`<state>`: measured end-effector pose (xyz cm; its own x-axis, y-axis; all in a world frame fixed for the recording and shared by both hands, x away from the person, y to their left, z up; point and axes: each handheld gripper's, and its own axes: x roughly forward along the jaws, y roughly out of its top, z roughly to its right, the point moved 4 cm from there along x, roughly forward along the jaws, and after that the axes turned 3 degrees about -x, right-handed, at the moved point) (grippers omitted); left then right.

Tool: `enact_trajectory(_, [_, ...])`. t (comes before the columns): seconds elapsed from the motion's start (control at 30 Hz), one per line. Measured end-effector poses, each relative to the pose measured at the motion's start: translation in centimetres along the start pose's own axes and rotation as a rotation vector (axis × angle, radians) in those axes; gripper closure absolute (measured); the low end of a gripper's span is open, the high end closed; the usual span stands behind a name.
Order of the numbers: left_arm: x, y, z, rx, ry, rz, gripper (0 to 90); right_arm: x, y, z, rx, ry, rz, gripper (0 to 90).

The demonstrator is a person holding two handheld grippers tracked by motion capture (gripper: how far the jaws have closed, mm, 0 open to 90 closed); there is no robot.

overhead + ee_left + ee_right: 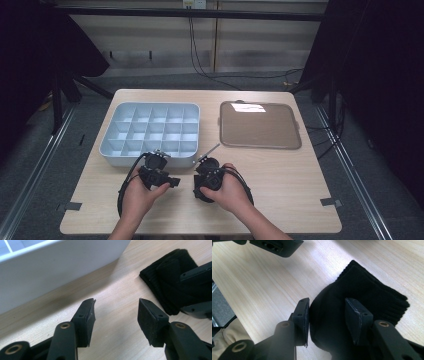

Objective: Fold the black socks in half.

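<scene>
In the right gripper view, a folded black sock (362, 295) is seen on the wooden table (262, 282), in the centre and right of the frame. The right gripper (327, 310) is closed around it, with both pads against the cloth. In the left gripper view, the left gripper (116, 306) is held with jaws apart over bare wood. The white compartment box (50, 267) is placed at the upper left.

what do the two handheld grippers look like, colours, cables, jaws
Both grippers, left and right, are black and blocky, each trailing a looping black cable. The jaws are matte black bars with flat rectangular pads and brass-coloured pivot rings. The forearms look bare, with no sleeves.
</scene>
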<state>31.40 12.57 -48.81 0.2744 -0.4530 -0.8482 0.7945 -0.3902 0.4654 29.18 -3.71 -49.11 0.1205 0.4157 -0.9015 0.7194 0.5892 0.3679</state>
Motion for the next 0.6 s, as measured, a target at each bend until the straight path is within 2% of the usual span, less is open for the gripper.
enact_trajectory(0.13, [0.1, 0.1, 0.2, 0.005, -0.003, -0.001, 45.6, -0.1, 0.0, -0.1, -0.015, 0.008, 0.001, 53.1])
enact_trajectory(0.3, [0.2, 0.1, 0.2, 0.001, -0.005, -0.003, 45.6, -0.2, 0.0, 0.0, -0.008, 0.019, 0.005, 52.5])
enact_trajectory(0.47, [0.1, 0.0, 0.1, 0.000, -0.002, -0.002, 45.6, -1.1, 0.4, 0.0, 0.001, 0.033, -0.004, 51.3])
enact_trajectory(0.6, [0.1, 0.0, 0.0, 0.007, -0.002, -0.011, 45.6, -1.7, 0.7, 0.2, -0.005, 0.024, -0.006, 50.8])
